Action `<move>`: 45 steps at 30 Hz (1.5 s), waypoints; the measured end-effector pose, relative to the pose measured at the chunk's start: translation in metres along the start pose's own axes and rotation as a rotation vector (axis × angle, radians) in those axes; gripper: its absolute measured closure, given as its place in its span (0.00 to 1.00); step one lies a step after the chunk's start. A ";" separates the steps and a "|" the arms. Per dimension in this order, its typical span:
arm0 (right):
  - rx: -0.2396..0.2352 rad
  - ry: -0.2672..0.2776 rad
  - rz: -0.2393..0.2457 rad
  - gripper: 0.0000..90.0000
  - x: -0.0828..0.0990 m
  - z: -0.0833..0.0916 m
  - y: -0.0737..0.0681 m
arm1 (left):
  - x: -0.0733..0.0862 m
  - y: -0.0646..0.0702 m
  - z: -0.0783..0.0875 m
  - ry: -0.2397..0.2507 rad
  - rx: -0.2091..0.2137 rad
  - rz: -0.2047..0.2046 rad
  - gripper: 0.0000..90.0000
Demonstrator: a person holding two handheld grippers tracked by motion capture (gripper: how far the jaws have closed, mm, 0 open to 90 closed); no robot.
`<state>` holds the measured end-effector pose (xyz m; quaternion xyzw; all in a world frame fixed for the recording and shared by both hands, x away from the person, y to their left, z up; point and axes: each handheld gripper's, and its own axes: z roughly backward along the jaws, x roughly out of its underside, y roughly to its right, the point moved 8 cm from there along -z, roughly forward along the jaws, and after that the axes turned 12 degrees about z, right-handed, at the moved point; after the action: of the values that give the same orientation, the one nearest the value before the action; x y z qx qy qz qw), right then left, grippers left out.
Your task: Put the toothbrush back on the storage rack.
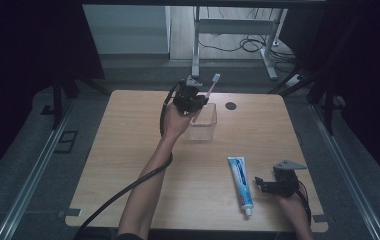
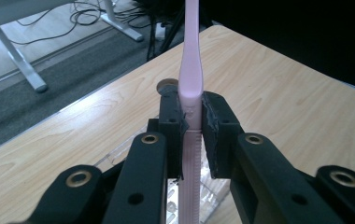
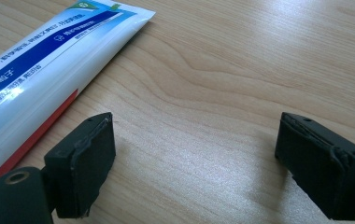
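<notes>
Toothbrush: one pale pink plastic toothbrush point(image 1: 208, 92), clamped by its handle in the left gripper point(image 1: 194, 100); it tilts up and to the right, its lower end down inside the clear square plastic cup point(image 1: 203, 122) at the far middle of the table.
Left gripper view adds: both black pads press flat on the handle point(image 2: 190, 100), just above its ribbed section; the smooth neck rises out of the top of the frame, so the bristle head is cut off here. Clear cup wall point(image 2: 119, 154) glints below the jaws.
High view adds: the white bristle head point(image 1: 216, 77) at the top of the brush, and the grey three-cornered plate on each gripper.
Right gripper view adds: jaws well apart with nothing between them, bare wood under them; the left pad lies just beside the white-and-blue toothpaste tube point(image 3: 40, 70), whether touching I cannot tell. Blue print and a red stripe read along the tube.
Left arm: forearm reaches forward from the bottom edge, hand wrapped round the gripper body above the cup's left rim, cable trailing back along the arm.
Right hand: low at the near right corner, right gripper point(image 1: 263, 183) level, pointing left at the tube point(image 1: 241, 185).
Counts: one toothbrush, one cup, one tube, two grippers, one light wooden table point(image 1: 128, 150) with one dark round hole point(image 1: 230, 106).
</notes>
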<state>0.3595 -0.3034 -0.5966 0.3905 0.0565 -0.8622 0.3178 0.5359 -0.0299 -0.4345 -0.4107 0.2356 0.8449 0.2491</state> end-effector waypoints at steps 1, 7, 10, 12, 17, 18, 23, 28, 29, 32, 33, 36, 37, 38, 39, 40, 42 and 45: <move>0.000 0.000 0.000 0.13 0.000 0.000 0.000 | 0.000 -0.001 -0.002 0.000 -0.005 -0.002 0.88; -0.002 0.000 0.000 0.13 0.000 0.000 0.000 | 0.004 -0.002 -0.010 0.005 -0.023 0.007 0.88; -0.003 0.000 0.000 0.13 0.000 0.000 0.000 | 0.006 -0.002 -0.014 0.009 -0.030 0.011 0.87; -0.003 0.000 0.001 0.13 0.000 0.000 0.000 | 0.007 -0.002 -0.016 0.014 -0.037 0.014 0.87; -0.004 0.000 0.002 0.13 0.000 0.000 0.000 | 0.014 -0.004 -0.023 0.006 -0.049 0.023 0.87; -0.004 0.000 0.002 0.13 0.000 0.000 0.000 | 0.015 -0.004 -0.024 0.003 -0.050 0.027 0.87; -0.004 0.001 0.003 0.13 0.000 0.000 0.000 | 0.022 -0.004 -0.030 -0.012 -0.058 0.023 0.87; -0.004 0.001 0.003 0.13 0.000 0.000 0.000 | 0.031 -0.004 -0.037 -0.037 -0.070 0.013 0.87; -0.004 0.001 0.003 0.13 0.000 0.000 0.000 | 0.032 -0.004 -0.038 -0.043 -0.073 0.008 0.87; -0.005 0.000 0.004 0.13 0.000 0.000 0.000 | 0.036 -0.005 -0.041 -0.052 -0.079 0.009 0.87; -0.005 0.001 0.004 0.13 0.000 0.000 0.000 | 0.038 -0.005 -0.042 -0.056 -0.080 0.012 0.87; -0.005 0.000 0.005 0.13 0.000 0.000 0.000 | 0.041 -0.006 -0.044 -0.066 -0.082 0.011 0.87; -0.005 0.000 0.006 0.13 0.000 0.000 0.000 | 0.042 -0.006 -0.045 -0.072 -0.084 0.006 0.87; -0.005 0.000 0.005 0.13 0.000 0.000 0.000 | 0.043 -0.006 -0.046 -0.080 -0.086 0.004 0.87; -0.005 0.000 0.006 0.13 0.000 0.000 0.000 | 0.044 -0.006 -0.047 -0.085 -0.089 0.001 0.87; -0.005 0.000 0.005 0.13 0.000 0.000 0.000 | 0.046 -0.006 -0.048 -0.091 -0.092 -0.001 0.87; -0.005 0.000 0.005 0.13 0.000 0.000 0.000 | 0.049 -0.006 -0.051 -0.102 -0.097 -0.007 0.87; -0.005 0.000 0.006 0.13 0.000 0.000 0.000 | 0.053 -0.005 -0.054 -0.118 -0.107 -0.010 0.87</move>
<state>0.3596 -0.3028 -0.5967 0.3898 0.0577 -0.8611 0.3213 0.5422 -0.0464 -0.5084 -0.3739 0.1728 0.8779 0.2443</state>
